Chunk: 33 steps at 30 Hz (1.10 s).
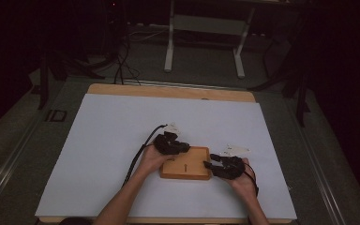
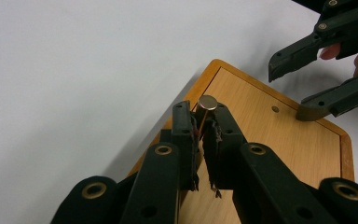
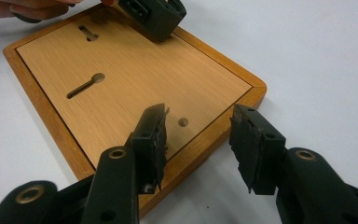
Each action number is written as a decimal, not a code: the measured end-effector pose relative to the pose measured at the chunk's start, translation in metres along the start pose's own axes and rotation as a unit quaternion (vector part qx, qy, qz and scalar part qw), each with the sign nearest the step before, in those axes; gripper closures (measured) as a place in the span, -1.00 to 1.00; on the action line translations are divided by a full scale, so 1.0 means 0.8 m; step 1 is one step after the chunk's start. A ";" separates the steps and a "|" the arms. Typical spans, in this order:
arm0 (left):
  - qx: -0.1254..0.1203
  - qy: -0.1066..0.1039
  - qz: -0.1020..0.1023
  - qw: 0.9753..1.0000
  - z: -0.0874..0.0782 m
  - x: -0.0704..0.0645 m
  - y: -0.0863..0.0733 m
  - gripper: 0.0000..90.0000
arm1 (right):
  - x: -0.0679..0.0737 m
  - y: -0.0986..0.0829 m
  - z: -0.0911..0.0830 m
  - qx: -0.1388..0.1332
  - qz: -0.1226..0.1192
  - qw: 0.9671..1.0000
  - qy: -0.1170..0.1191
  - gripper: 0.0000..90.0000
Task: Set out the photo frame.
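A flat wooden board (image 1: 185, 165) with a raised rim lies on the white sheet. Its face has two keyhole slots (image 3: 86, 85) and a small round hole (image 3: 182, 122). My left gripper (image 2: 200, 122) is shut on a small metal pin (image 2: 208, 102) with a round flat head, held over the board's (image 2: 270, 140) edge. My right gripper (image 3: 200, 126) is open and straddles the board's (image 3: 135, 70) rim near a corner, one finger over the wood, the other over the sheet. In the high view the left gripper (image 1: 183, 147) is at the board's far left, the right gripper (image 1: 209, 164) at its right side.
The white sheet (image 1: 122, 140) covers most of a wooden table (image 1: 168, 90). A white frame on legs (image 1: 204, 42) stands on the dark floor beyond the table. Cables trail from both grippers, the left one's curving toward the person.
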<state>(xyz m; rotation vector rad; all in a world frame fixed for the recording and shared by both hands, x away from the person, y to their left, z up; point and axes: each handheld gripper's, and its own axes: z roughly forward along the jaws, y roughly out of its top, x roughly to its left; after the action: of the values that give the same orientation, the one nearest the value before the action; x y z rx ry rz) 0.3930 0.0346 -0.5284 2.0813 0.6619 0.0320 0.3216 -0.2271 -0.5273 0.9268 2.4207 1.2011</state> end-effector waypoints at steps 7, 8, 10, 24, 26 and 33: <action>0.013 -0.014 -0.018 1.000 0.000 0.006 0.005 0.85 | 0.003 0.001 -0.006 -0.005 -0.002 1.000 0.003 0.20; 0.014 -0.017 -0.020 1.000 0.000 0.007 0.005 0.85 | 0.004 0.001 -0.007 -0.005 -0.001 1.000 0.003 0.20; 0.012 -0.019 -0.024 0.999 0.001 0.008 0.005 0.85 | 0.004 0.002 -0.010 -0.006 -0.001 1.000 0.003 0.18; 0.010 -0.049 -0.068 0.996 0.004 0.022 0.006 0.85 | 0.002 -0.002 -0.027 -0.014 0.003 1.000 -0.007 0.11; 0.012 -0.050 -0.069 0.996 0.004 0.023 0.007 0.85 | 0.001 -0.003 -0.028 -0.014 0.004 1.000 -0.008 0.11; 0.027 -0.052 -0.067 0.996 0.005 0.024 0.012 0.86 | -0.002 -0.005 -0.033 -0.013 0.002 1.000 -0.010 0.11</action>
<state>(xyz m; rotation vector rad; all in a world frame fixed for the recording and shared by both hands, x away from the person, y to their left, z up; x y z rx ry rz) 0.4147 0.0367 -0.5275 2.0694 0.7439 -0.1699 0.3081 -0.2461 -0.5147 0.9328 2.3837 1.2168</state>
